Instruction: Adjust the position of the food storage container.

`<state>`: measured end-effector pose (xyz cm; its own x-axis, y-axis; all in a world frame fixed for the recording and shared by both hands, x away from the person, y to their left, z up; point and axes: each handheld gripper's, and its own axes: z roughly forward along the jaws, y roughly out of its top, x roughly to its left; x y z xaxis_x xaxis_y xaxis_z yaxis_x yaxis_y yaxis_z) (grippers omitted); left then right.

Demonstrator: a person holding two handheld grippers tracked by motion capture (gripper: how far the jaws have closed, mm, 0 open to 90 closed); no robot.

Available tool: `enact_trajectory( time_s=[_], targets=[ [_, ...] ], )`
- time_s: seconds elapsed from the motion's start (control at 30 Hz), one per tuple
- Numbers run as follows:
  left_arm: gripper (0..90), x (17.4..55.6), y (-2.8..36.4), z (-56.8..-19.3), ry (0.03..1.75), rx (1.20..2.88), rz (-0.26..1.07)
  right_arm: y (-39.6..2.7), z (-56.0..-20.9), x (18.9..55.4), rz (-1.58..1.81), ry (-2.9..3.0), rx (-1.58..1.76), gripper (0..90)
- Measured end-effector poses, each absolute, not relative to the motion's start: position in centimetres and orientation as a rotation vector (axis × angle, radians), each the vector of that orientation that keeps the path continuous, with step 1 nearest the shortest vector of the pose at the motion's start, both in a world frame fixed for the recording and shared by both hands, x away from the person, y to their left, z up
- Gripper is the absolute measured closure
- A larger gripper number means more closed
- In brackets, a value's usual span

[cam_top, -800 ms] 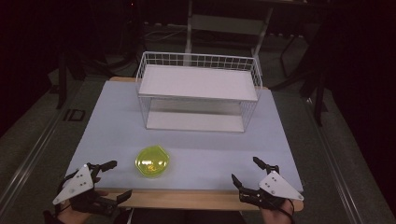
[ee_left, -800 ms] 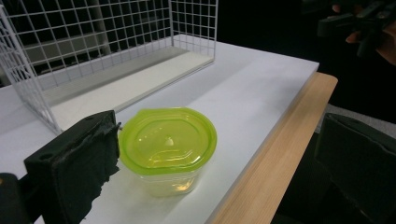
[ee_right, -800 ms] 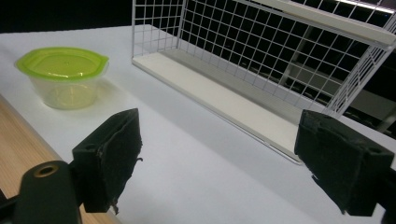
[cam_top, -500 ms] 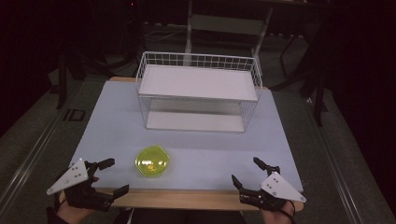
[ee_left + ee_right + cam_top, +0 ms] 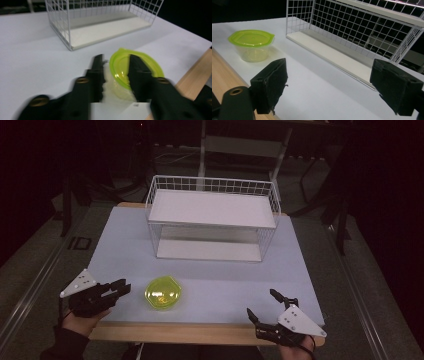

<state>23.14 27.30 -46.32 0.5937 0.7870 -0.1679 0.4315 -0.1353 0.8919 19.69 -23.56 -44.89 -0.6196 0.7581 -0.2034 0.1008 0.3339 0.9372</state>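
A clear plastic container with a yellow-green lid (image 5: 162, 293) (image 5: 147, 67) (image 5: 252, 42) sits on the white mat near the front edge, left of centre. My left gripper (image 5: 125, 287) (image 5: 116, 58) lies just left of it and points at it, a short way off. Its jaws are narrowed to a small gap with nothing pressed between them. My right gripper (image 5: 261, 302) (image 5: 329, 82) rests at the front right corner, jaws spread wide and empty, far from the container.
A white wire rack (image 5: 210, 210) (image 5: 362, 37) with a solid upper shelf and a base tray stands at the back middle of the mat (image 5: 225, 280). A wooden table edge (image 5: 190, 332) runs along the front. Dark floor surrounds the table.
My left gripper has moved up and forward from the front left corner towards the container, and its jaws have narrowed from wide apart. The right gripper has stayed put.
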Motion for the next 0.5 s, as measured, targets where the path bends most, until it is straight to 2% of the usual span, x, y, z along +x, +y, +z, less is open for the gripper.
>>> enact_trajectory(
  time_s=[0.03,0.07,0.13,0.17,0.5],
  targets=[
    [75.8,23.5,27.3,-46.6,1.015,1.781,0.417,-23.5,-44.9,19.7,1.310,1.959,0.749,14.3],
    [75.8,23.8,27.3,-46.9,1.035,1.800,0.423,-23.5,-44.9,19.7,1.310,1.959,0.749,14.3],
    [87.6,25.0,27.1,-47.7,1.079,1.875,0.413,-23.5,-44.9,19.7,1.314,1.965,0.743,14.4],
    [89.6,25.5,27.0,-48.0,1.095,1.907,0.402,-23.5,-44.9,19.7,1.314,1.969,0.742,14.4],
    [90.0,27.5,25.2,-50.8,1.109,2.032,0.264,-23.4,-45.0,19.6,1.323,1.987,0.734,14.4]
  ],
)
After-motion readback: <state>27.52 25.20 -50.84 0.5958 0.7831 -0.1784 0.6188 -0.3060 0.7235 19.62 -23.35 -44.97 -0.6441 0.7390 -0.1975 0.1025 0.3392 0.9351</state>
